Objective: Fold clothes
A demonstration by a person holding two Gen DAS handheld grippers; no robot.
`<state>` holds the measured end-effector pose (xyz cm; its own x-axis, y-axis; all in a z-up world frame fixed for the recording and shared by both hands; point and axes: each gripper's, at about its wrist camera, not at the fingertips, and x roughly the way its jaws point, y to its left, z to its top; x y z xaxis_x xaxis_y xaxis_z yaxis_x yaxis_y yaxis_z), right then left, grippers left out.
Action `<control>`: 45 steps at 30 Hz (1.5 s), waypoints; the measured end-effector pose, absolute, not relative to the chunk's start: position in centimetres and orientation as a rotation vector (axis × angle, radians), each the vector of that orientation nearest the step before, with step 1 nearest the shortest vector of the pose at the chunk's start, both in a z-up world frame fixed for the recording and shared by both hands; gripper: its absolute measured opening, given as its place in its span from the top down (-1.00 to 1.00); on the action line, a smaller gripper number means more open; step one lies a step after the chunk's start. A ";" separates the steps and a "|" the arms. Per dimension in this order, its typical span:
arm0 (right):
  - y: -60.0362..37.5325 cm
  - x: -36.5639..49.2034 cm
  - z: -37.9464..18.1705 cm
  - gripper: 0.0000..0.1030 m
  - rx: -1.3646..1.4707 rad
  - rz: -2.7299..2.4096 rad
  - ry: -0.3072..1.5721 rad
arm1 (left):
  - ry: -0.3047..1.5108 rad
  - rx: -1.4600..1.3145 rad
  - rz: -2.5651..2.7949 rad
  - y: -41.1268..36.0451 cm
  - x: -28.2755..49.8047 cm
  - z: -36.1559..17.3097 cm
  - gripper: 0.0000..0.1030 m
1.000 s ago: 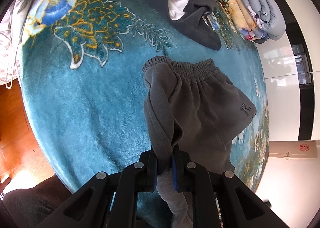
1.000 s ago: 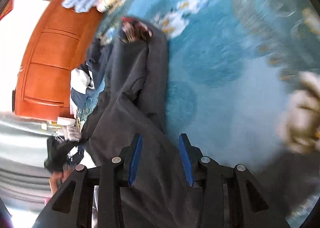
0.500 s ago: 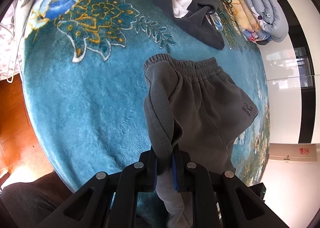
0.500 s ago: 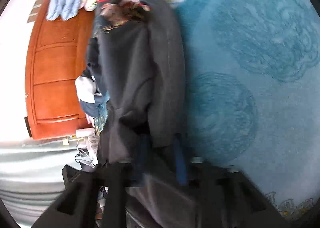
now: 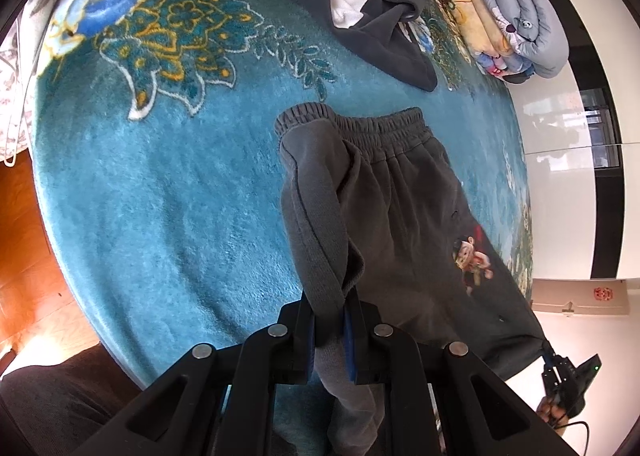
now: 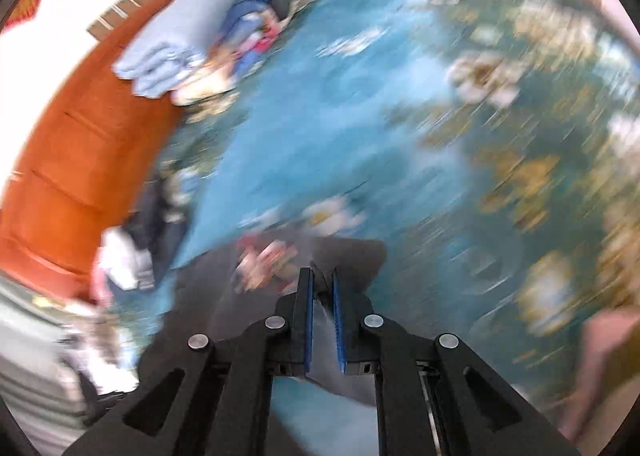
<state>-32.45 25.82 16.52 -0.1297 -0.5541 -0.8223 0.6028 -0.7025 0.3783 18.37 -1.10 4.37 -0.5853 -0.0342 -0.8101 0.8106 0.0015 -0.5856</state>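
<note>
Dark grey sweatpants with an elastic waistband and a cartoon print lie on the blue floral blanket. My left gripper is shut on a folded edge of the sweatpants near the blanket's front edge. My right gripper is shut on another part of the sweatpants, next to the cartoon print; this view is blurred by motion. The right gripper also shows in the left wrist view, at the garment's far corner.
A dark grey and white garment lies crumpled at the far end of the blanket. Folded quilts are stacked by an orange wooden headboard. Wooden floor lies to the left. A white wardrobe stands to the right.
My right gripper closed on the sweatpants and swung them over, so the cartoon print now faces up. My left gripper kept its hold and barely moved.
</note>
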 end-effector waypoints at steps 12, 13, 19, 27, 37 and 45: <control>28.1 -34.8 14.6 -0.01 1.377 -2.067 0.116 | 1.597 0.862 -1.673 -1.2 18.1 5.0 0.67; 29.0 -34.5 15.3 -0.04 1.344 -2.088 0.082 | 1.595 0.864 -1.672 -1.3 18.1 5.1 0.64; 35.1 -31.3 13.5 -0.09 1.431 -1.953 -0.267 | 1.600 0.834 -1.649 -2.0 19.1 5.3 0.36; 36.4 -30.8 3.1 -0.38 1.697 -1.872 -0.610 | 1.603 0.804 -1.620 -2.4 20.0 5.5 0.03; 35.0 -33.5 4.2 -0.35 1.587 -1.967 -0.783 | 1.652 0.763 -1.575 -3.4 20.0 4.6 -0.03; 34.1 -34.0 7.7 0.78 1.561 -2.138 -0.393 | 1.686 0.770 -1.527 -4.6 18.9 2.9 -0.03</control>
